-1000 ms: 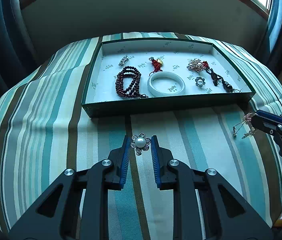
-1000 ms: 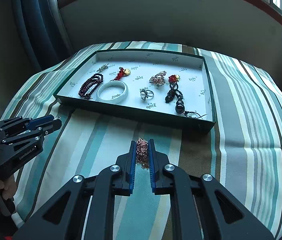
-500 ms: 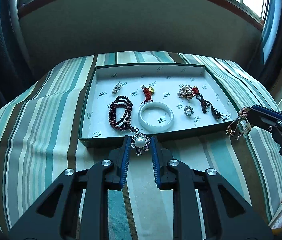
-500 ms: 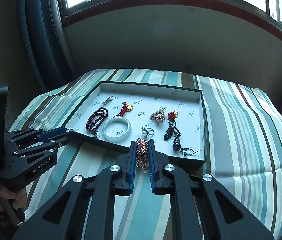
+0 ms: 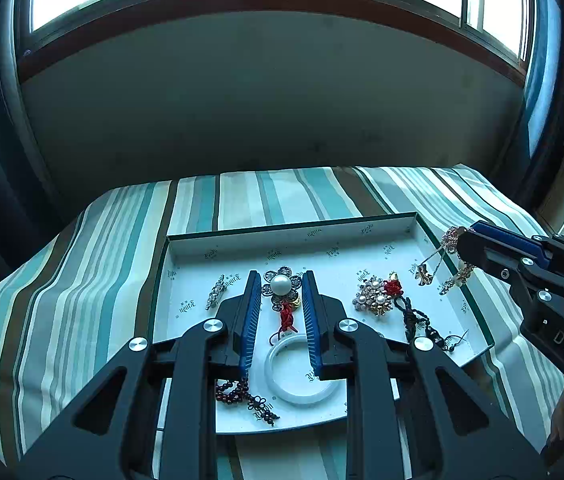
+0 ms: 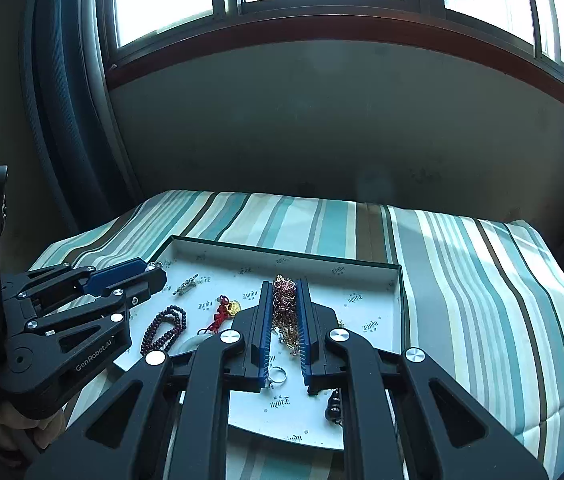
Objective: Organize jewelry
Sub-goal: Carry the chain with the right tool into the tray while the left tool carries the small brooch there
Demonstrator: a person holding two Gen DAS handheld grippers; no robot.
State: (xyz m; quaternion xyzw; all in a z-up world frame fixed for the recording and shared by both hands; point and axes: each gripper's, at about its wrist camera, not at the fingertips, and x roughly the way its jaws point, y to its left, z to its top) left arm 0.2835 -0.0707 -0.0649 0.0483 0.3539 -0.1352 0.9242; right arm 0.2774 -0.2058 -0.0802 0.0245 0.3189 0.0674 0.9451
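- On your left gripper [image 6: 154, 276], the side of the body reads "GenRobot.AI".
- Your right gripper [image 5: 459, 240] shows only "DAS", cut off at the picture's edge.
- The tray lining [image 5: 333, 248] carries a repeated logo, too small to read.

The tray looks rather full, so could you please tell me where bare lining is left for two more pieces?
Inside the tray, a bare strip runs along the far wall, and the far right corner is free. The near half is crowded: bead bracelet, white bangle, red knot charm, pearl cluster, black cord.
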